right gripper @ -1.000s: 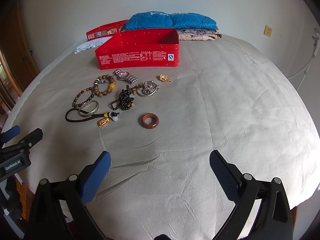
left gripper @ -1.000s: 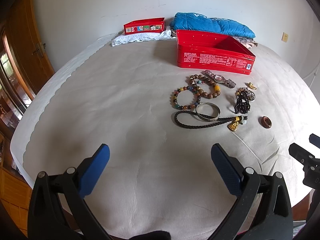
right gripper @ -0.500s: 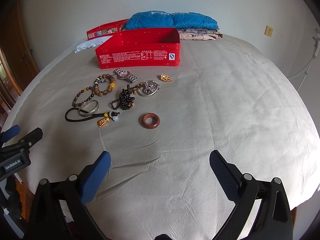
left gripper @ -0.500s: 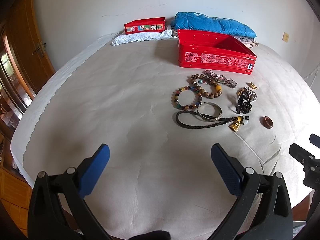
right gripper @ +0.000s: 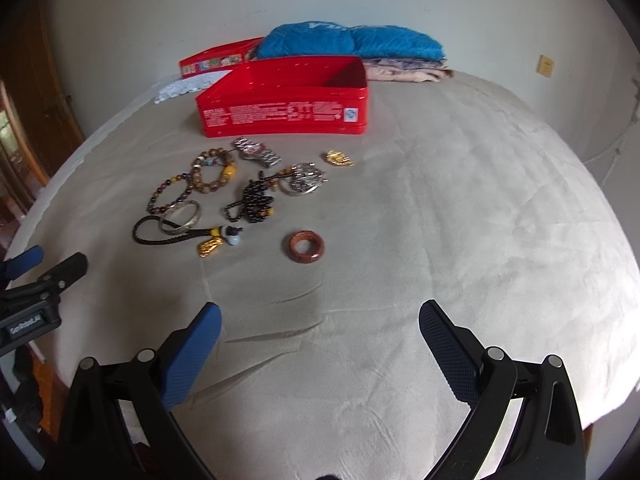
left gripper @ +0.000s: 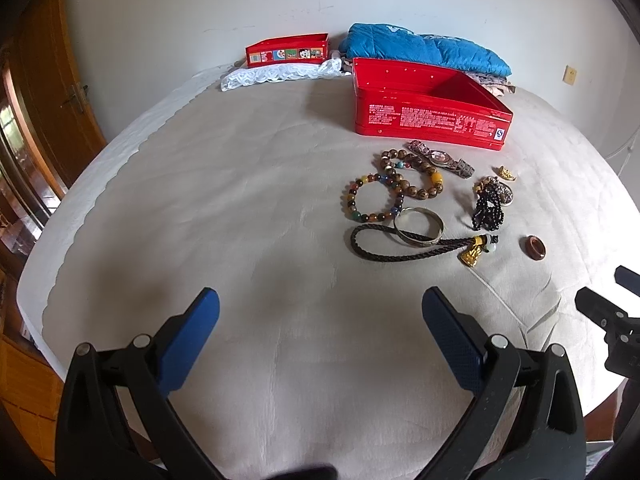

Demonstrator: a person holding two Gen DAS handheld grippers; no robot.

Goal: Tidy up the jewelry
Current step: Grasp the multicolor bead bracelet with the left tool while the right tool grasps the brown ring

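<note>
An open red tin box (left gripper: pixel 430 114) (right gripper: pixel 282 110) stands on the beige bed. In front of it lies a cluster of jewelry: two beaded bracelets (left gripper: pixel 374 198) (right gripper: pixel 212 170), a silver bangle (left gripper: pixel 418 226) (right gripper: pixel 180 218), a braided cord with a gold charm (left gripper: pixel 472 254) (right gripper: pixel 208 246), a watch (left gripper: pixel 440 158) (right gripper: pixel 256 151), black beads (left gripper: pixel 488 210) (right gripper: pixel 254 198) and a brown ring (left gripper: pixel 534 247) (right gripper: pixel 306 245). My left gripper (left gripper: pixel 320 312) is open, well short of the cluster. My right gripper (right gripper: pixel 320 320) is open too, just short of the brown ring.
The red lid (left gripper: pixel 288 50) and white lace cloth (left gripper: pixel 276 76) lie at the back left. Folded blue bedding (left gripper: pixel 424 50) (right gripper: pixel 352 42) sits behind the box against the wall. A wooden door (left gripper: pixel 48 80) stands left of the bed. The bed's right half (right gripper: pixel 500 200) holds nothing.
Both grippers have drifted slightly forward toward the jewelry, the right one a little more. Both stay open and nothing has been touched.
</note>
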